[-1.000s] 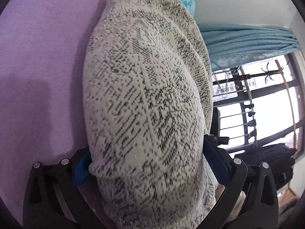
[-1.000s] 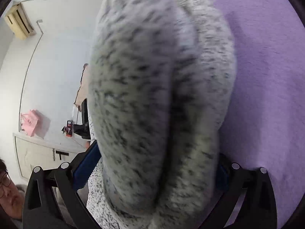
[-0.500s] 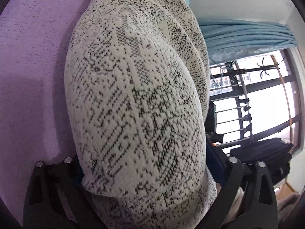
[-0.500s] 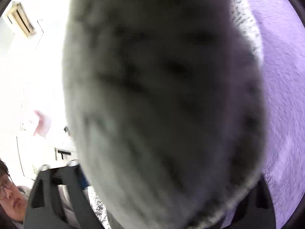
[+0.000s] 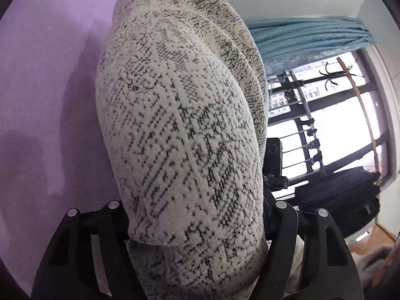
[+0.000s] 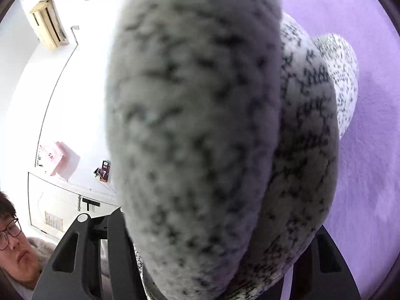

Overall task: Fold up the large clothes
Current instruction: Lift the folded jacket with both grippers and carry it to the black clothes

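Teal curtain point(image 5: 300, 35), barred window point(image 5: 337, 125), bespectacled man point(image 6: 12, 240), air conditioner point(image 6: 48, 27).

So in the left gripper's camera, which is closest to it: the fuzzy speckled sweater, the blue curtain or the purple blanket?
1. Speckled knit sweater, gripped between the left gripper fingers.
2. Purple blanket, left, just behind the sweater.
3. Blue curtain, upper right, by the window.

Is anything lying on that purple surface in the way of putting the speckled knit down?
Nothing visible does. Both tongs, left and right, clamp the bulky white-and-black speckled knit garment, and the purple fuzzy surface shows bare beside it; the knit hides the patch underneath.
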A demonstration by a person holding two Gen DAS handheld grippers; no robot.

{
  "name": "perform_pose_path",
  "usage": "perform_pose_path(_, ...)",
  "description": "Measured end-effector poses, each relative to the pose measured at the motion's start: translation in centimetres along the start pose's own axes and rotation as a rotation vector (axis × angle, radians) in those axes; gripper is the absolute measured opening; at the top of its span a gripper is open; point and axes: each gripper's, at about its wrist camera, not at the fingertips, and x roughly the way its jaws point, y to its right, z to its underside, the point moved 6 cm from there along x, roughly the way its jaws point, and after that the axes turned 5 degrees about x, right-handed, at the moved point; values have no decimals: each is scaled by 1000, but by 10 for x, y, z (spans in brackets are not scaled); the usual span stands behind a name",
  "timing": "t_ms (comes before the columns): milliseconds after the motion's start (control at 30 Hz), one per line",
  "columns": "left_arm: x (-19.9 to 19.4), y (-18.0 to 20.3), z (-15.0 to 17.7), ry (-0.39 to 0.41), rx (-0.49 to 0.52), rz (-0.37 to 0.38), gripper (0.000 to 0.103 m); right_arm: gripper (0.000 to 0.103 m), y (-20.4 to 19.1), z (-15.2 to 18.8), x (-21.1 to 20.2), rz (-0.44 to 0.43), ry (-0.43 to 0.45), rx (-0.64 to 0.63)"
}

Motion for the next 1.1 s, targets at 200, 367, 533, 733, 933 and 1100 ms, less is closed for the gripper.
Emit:
perform_pose_path(200, 1, 74, -1, -14, 72, -4, 66, 55, -25, 22, -43, -9, 50, -32)
perform_pose_path(367, 18, 138, 7, -54, 116, 12, 66, 56, -47, 45, -102, 0, 88, -59)
perform_pose_path(533, 54, 197, 19, -107, 150, 22, 66, 55, -61, 72, -145, 30, 133, -60)
perform_pose_path(733, 119, 263, 32, -181, 206, 53, 66, 56, -58, 99, -219, 47, 230, -52)
perform_pose_path(933, 185, 307, 44, -252, 241, 83, 66, 56, -45, 134, -277, 67, 317, -32)
perform_pose_path(1100, 229, 315, 53, -299, 245, 106, 66, 56, -36, 160, -290, 77, 363, -7)
